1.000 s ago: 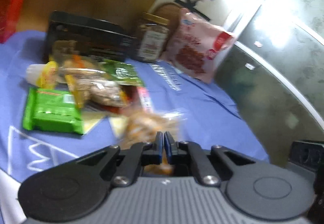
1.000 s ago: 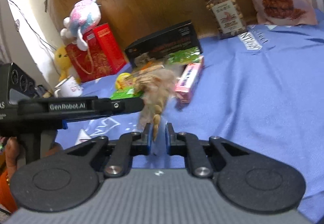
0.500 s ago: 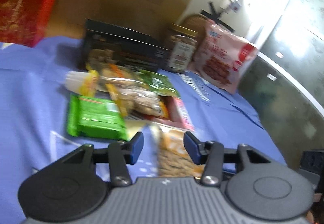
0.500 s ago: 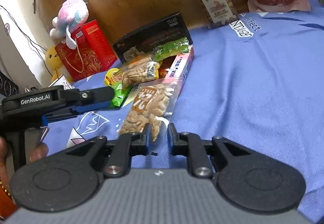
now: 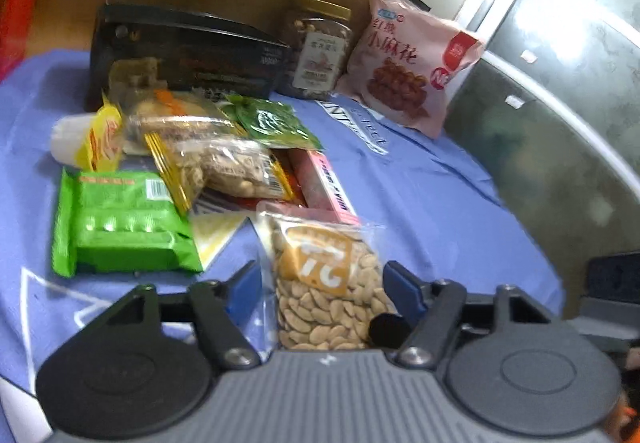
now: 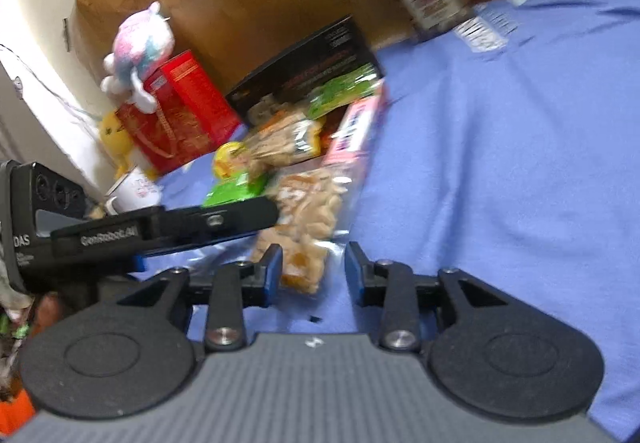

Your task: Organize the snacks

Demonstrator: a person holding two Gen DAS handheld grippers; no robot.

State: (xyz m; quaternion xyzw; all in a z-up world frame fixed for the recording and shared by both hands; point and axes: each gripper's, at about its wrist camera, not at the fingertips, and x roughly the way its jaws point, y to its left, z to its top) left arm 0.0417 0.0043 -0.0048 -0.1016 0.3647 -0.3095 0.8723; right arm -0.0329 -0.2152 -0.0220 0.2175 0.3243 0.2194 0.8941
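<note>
A clear bag of peanuts [image 5: 324, 283] with an orange label lies flat on the blue cloth [image 5: 432, 211], at the near edge of a pile of snacks. My left gripper [image 5: 320, 285] straddles the bag's near end; its jaws are opening and the pads stand clear of the bag. In the right wrist view the same peanut bag [image 6: 308, 215] lies between the jaws of my right gripper [image 6: 314, 269], which are also opening and not pressing it. The left gripper's black body [image 6: 160, 227] reaches in from the left there.
The pile holds a green packet [image 5: 124, 223], a pink box [image 5: 324, 183], a nut bag [image 5: 224, 163] and a green pouch [image 5: 276, 123]. Behind stand a black box [image 5: 180, 55], a nut jar [image 5: 320, 51] and a pink bag [image 5: 412, 63]. A red box [image 6: 180, 111], plush toy [image 6: 136, 47] and mug [image 6: 136, 191] sit far left.
Both grippers held the peanut bag in the air a second ago. They sank, the bag came to lie on the cloth, and both sets of jaws spread apart off it.
</note>
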